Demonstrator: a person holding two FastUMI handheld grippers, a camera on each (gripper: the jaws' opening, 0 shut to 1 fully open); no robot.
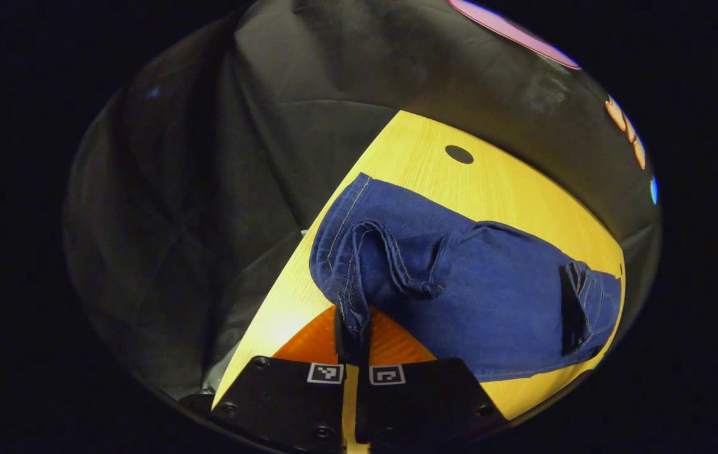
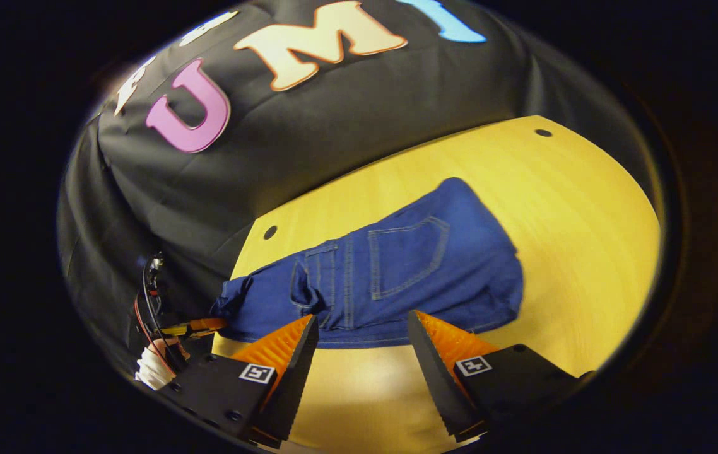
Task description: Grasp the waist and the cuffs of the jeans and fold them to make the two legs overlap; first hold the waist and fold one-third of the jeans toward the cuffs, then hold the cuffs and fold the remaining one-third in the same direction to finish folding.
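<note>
The left tongs (image 1: 353, 343) are clenched on a bunched edge of the blue jeans (image 1: 460, 290), which lie partly folded on the yellow tabletop (image 1: 510, 189). The denim looks soft but weighty, likely to sag and drag, so a seamed hem or waistband gives the surest hold. The right tongs (image 2: 362, 334) are released, spread just before the jeans' near edge, a back pocket (image 2: 406, 255) facing up.

Dark blue jeans (image 2: 390, 271) folded into a compact bundle on the wooden table, back pocket (image 2: 408, 255) facing up, stitched waistband corner bunched and lifted at the 9 o'clock end.
</note>
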